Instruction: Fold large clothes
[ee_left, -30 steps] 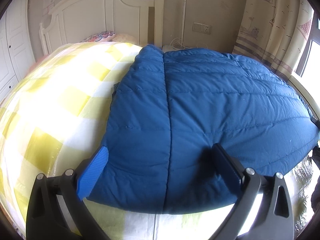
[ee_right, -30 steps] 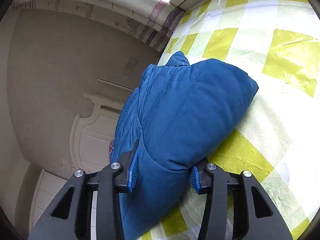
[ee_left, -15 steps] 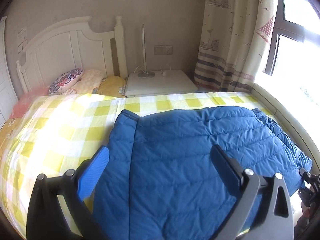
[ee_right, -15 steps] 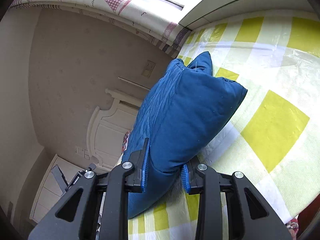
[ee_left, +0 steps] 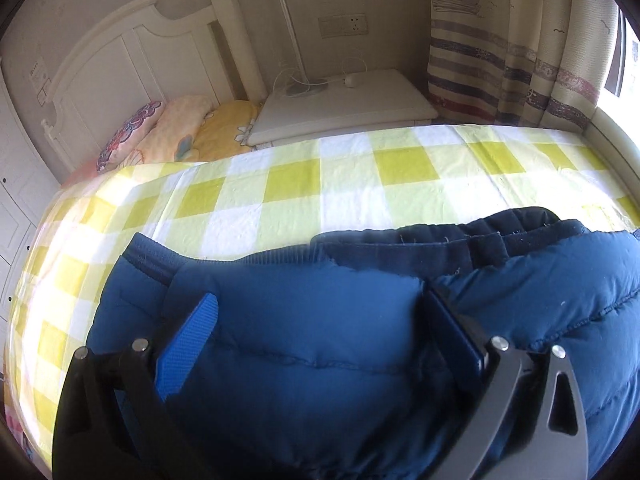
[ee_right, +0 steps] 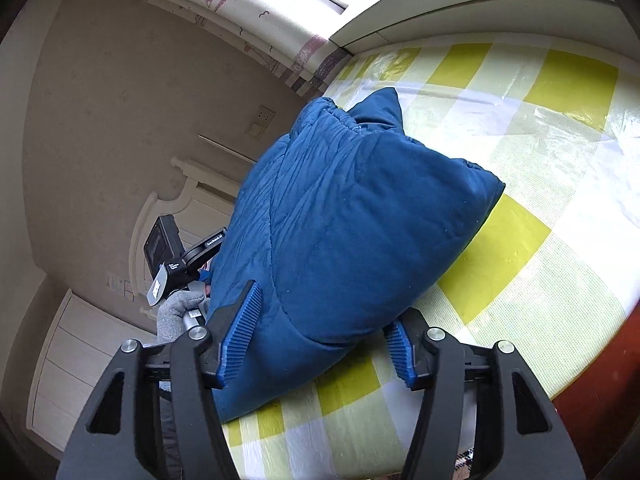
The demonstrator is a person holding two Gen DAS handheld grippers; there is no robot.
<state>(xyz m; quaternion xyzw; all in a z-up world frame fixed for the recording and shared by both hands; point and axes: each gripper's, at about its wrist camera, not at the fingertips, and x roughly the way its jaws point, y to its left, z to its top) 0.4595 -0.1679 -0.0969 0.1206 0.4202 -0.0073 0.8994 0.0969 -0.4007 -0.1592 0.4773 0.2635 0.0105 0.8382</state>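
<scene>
A blue padded jacket (ee_left: 320, 344) lies folded on the yellow-checked bed (ee_left: 352, 184). In the left wrist view my left gripper (ee_left: 320, 320) stands open, its jaws wide on either side of the jacket's near fold, with the dark ribbed collar (ee_left: 440, 248) just beyond. In the right wrist view the jacket (ee_right: 360, 224) bulges up between the jaws of my right gripper (ee_right: 320, 332), which straddle its thick folded end; the jaws are parted again and look open around it. The left gripper's body (ee_right: 176, 256) shows behind the jacket.
A white headboard (ee_left: 160, 60) and pillows (ee_left: 168, 132) are at the far left. A white bedside table (ee_left: 344, 100) with a lamp stands beyond the bed. Striped curtains (ee_left: 520, 40) and a window ledge (ee_right: 480, 12) line the right side.
The left gripper has drawn back toward the near edge and now sits low over the jacket's fold. The right gripper's jaws have widened around the jacket's end.
</scene>
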